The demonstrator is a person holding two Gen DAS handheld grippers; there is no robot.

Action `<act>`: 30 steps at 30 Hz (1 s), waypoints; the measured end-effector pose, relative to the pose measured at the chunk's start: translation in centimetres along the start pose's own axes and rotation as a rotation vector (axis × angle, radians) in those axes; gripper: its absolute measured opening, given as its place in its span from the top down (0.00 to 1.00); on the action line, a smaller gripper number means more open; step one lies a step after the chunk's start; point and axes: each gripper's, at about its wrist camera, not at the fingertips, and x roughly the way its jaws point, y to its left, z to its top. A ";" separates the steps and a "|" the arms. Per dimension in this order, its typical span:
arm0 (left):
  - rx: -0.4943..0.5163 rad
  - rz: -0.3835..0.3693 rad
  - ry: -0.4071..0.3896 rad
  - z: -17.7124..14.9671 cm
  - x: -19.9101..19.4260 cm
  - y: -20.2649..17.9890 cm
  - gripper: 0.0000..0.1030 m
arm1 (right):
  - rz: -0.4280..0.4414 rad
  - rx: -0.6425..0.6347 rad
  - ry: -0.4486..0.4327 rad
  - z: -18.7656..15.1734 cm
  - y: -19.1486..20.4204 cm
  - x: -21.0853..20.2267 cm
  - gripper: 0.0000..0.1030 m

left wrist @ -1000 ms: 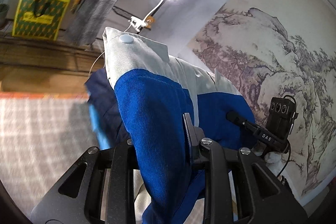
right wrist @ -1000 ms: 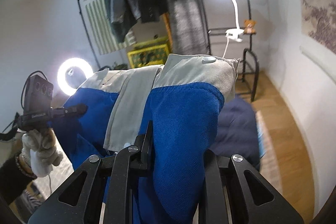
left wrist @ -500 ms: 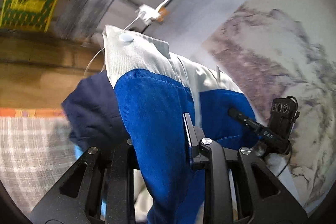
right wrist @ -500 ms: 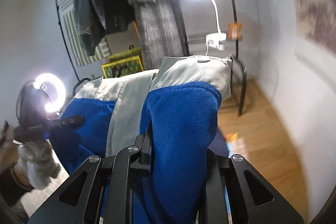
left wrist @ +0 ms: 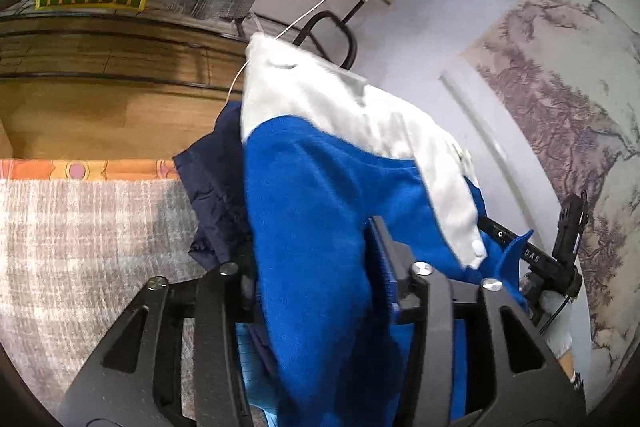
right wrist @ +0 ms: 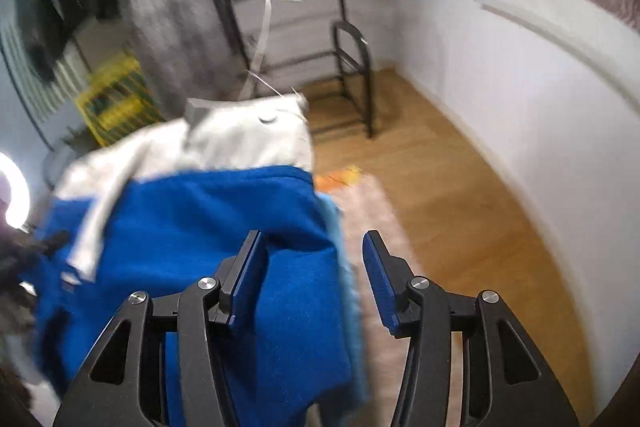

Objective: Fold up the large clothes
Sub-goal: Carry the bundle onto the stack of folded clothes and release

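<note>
Wooden floor (right wrist: 452, 195) and a pale checked rug (left wrist: 80, 247) lie below both views; no worktop shows. Left claw (left wrist: 316, 267): jaws opening, the blue-and-white jacket (left wrist: 320, 195) draped between them, its blue cloth against the right-hand pad while the other pad is hidden behind the fabric. Right claw (right wrist: 310, 279): jaws opening, the same jacket (right wrist: 208, 211) lying against the left-hand pad with a clear gap to the right-hand pad, so the hold is released. Beyond the jacket a dark navy cloth (left wrist: 216, 195) hangs low. The garment appears soft, limp and fairly bulky; it should sag and slide unless pinched at a seam or at the stiffer white collar band. Open room lies right of the right claw toward the wall (right wrist: 520, 75); a metal rack (right wrist: 352, 67) stands farther off, well apart.
</note>
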 end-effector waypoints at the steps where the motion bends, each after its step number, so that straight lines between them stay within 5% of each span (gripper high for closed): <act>1: 0.008 0.017 0.002 -0.2 0.1 -0.1 0.49 | -0.027 -0.007 0.010 -0.2 0.1 0.2 0.53; 6: -0.026 0.074 -0.012 -0.1 -1.7 -1.3 0.48 | -0.121 -0.041 0.011 -0.3 1.1 -0.2 0.53; 12: 0.062 0.130 -0.075 -0.7 -7.0 -3.6 0.48 | -0.113 0.002 -0.076 -0.2 0.3 -5.6 0.53; 30: 0.230 0.057 -0.285 -6.3 -33.0 -16.0 0.49 | 0.000 -0.008 -0.269 -2.1 5.2 -27.4 0.52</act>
